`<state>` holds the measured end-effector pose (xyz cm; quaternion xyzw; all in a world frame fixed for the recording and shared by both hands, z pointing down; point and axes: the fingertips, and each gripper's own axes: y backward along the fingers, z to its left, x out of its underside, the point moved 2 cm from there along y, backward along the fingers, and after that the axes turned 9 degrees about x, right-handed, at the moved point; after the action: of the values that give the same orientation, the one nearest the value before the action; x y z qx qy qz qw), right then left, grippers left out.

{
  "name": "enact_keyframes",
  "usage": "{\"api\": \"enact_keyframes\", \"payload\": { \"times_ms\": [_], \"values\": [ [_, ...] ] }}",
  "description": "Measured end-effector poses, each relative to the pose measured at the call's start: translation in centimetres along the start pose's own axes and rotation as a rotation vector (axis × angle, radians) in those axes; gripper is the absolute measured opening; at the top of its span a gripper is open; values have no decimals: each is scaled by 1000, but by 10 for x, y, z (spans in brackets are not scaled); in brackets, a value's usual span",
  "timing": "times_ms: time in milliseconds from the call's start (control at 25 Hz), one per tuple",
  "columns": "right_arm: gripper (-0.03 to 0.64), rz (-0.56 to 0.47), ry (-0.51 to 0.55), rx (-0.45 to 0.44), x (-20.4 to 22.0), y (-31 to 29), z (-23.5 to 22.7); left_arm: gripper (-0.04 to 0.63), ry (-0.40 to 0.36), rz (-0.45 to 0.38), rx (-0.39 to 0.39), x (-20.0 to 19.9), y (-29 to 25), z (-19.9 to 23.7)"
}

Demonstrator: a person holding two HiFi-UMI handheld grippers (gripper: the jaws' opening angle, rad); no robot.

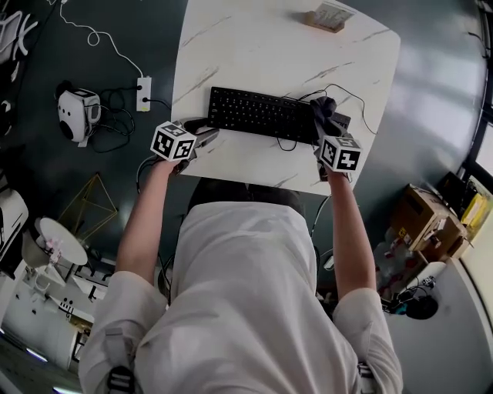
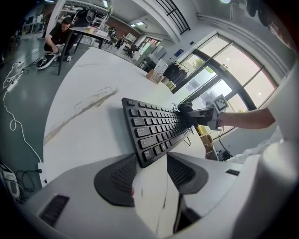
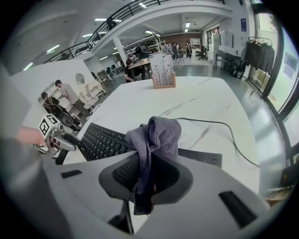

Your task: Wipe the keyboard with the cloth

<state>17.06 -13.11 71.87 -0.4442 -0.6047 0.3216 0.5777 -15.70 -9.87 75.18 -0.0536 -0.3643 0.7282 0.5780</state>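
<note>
A black keyboard [image 1: 258, 114] lies across the white marble table [image 1: 231, 46]. A grey cloth [image 3: 156, 135] is pinched between the jaws of my right gripper [image 3: 145, 175], bunched up above them and hanging over the keyboard's right end [image 1: 327, 111]. My left gripper [image 2: 150, 173] stands open at the keyboard's left end [image 2: 149, 135], its jaws on either side of the near corner with nothing held. In the head view the left gripper [image 1: 202, 135] sits just left of the keyboard and the right gripper [image 1: 330, 135] at its right end.
A wooden holder [image 1: 327, 17] stands at the table's far edge. The keyboard's black cable [image 3: 219, 128] runs across the table to the right. On the floor to the left lie a power strip [image 1: 143, 93] and a white device [image 1: 78, 113]. Cardboard boxes [image 1: 427, 223] sit at the right.
</note>
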Motion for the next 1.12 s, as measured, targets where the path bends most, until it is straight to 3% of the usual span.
{"api": "enact_keyframes", "payload": {
  "times_ms": [280,600,880,1120],
  "values": [
    [77,18,112,-207,-18,-26,115,213,-15,4,19,-1,1,0],
    [77,29,206,-347,-40,-53,223,214,-17,-2,36,-1,2,-1],
    [77,53,225,-452,-53,-66,286,214,-35,-7,42,1,2,-2],
    [77,101,204,-610,-61,-54,305,215,-37,-42,44,3,6,-2]
  ]
}}
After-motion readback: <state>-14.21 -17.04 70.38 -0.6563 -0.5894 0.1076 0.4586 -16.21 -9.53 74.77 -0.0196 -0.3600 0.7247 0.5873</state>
